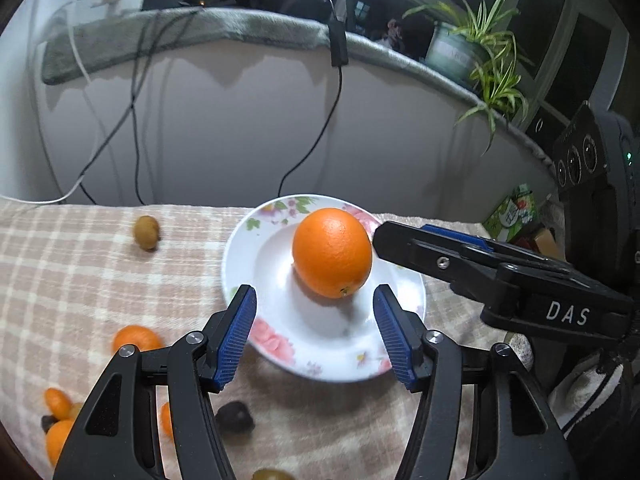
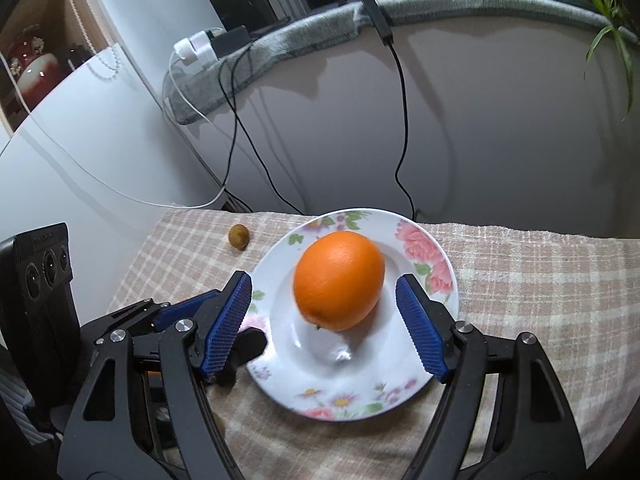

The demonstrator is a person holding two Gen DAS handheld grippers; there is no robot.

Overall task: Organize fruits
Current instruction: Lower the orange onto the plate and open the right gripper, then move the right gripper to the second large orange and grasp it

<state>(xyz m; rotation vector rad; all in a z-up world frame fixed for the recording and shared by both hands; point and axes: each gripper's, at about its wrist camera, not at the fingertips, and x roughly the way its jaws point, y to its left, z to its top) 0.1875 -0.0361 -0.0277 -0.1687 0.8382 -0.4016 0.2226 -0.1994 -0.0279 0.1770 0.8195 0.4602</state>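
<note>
Nearest, both the left gripper (image 1: 316, 300) and the right gripper (image 2: 324, 288) hang with jaws spread, pinching nothing (blue pads clear of the fruit). Just beyond them the orange (image 2: 339, 280) sits on the flowered plate (image 2: 400, 376), on a checked cloth (image 2: 540, 280). Farther off, a small brown fruit (image 2: 239, 236) lies alone.

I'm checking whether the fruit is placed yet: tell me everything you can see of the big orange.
The big orange is round, bright and finely dimpled, whole and unpeeled, with a small stem scar low on its near side. It rests in the well of the white floral plate, touching only the plate. Both sets of tongs stand open on its near side, clear of it.
</note>
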